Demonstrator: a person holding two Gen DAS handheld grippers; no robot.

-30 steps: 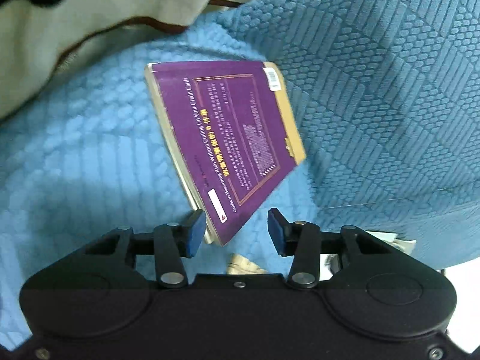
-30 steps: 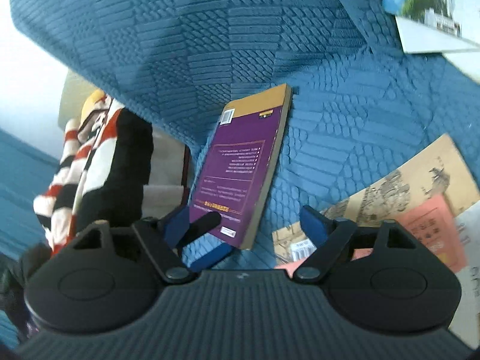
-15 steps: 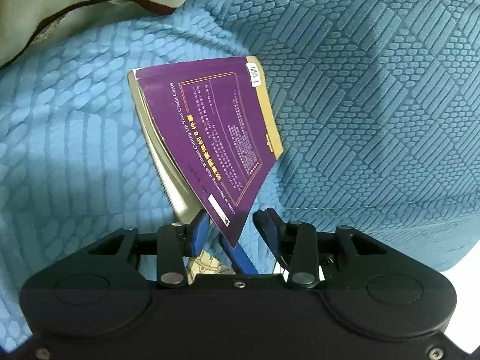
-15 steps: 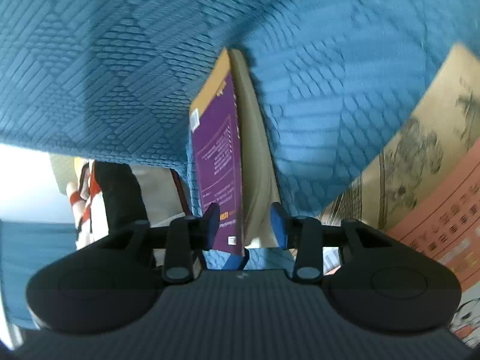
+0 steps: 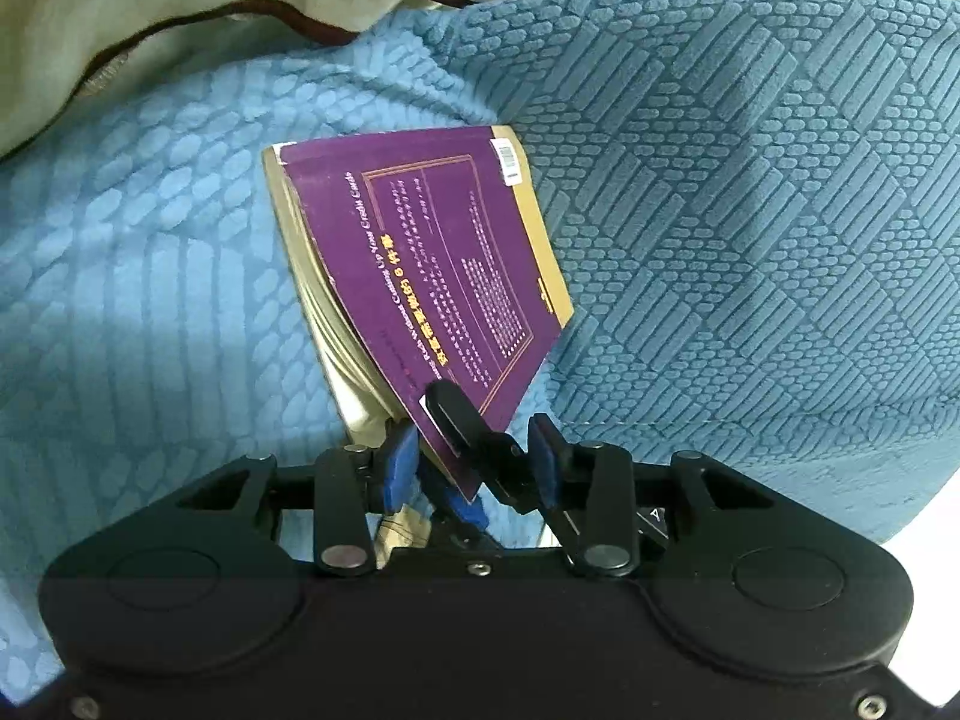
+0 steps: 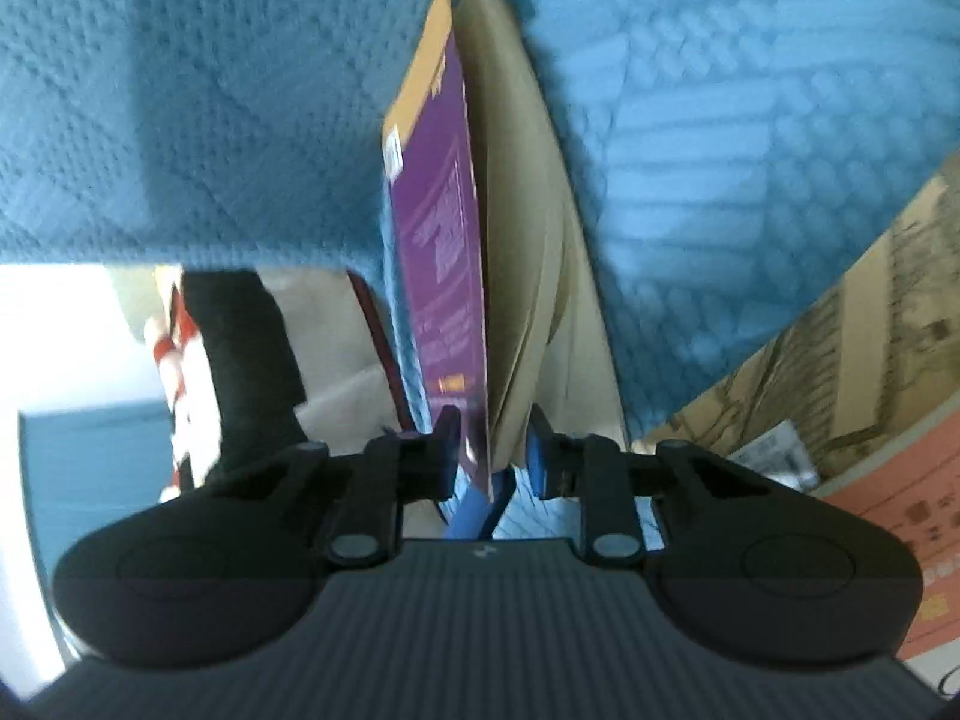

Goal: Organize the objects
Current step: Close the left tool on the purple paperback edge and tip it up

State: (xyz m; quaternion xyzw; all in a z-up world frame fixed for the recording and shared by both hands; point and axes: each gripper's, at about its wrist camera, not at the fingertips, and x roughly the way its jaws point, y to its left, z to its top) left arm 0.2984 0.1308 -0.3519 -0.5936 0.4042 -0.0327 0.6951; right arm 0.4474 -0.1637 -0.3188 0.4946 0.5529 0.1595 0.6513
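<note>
Both grippers (image 5: 474, 462) (image 6: 489, 450) apparently pinch purple book (image 5: 444, 276); corner hidden.

The left claw (image 5: 474, 462) is a broad, matte black plastic body with two rounded lobes, each bearing a shallow circular recess, and small silver screws at its centre and lower corners. Its two black linkage arms pivot on round silver rivets and end in blue rubber-faced fingers (image 5: 399, 468). The right claw (image 6: 489, 459) has the same lobed black shape, dark grey rivets and blue pads (image 6: 540, 462), but a ribbed, dark grey central panel with a tiny pale logo.
</note>
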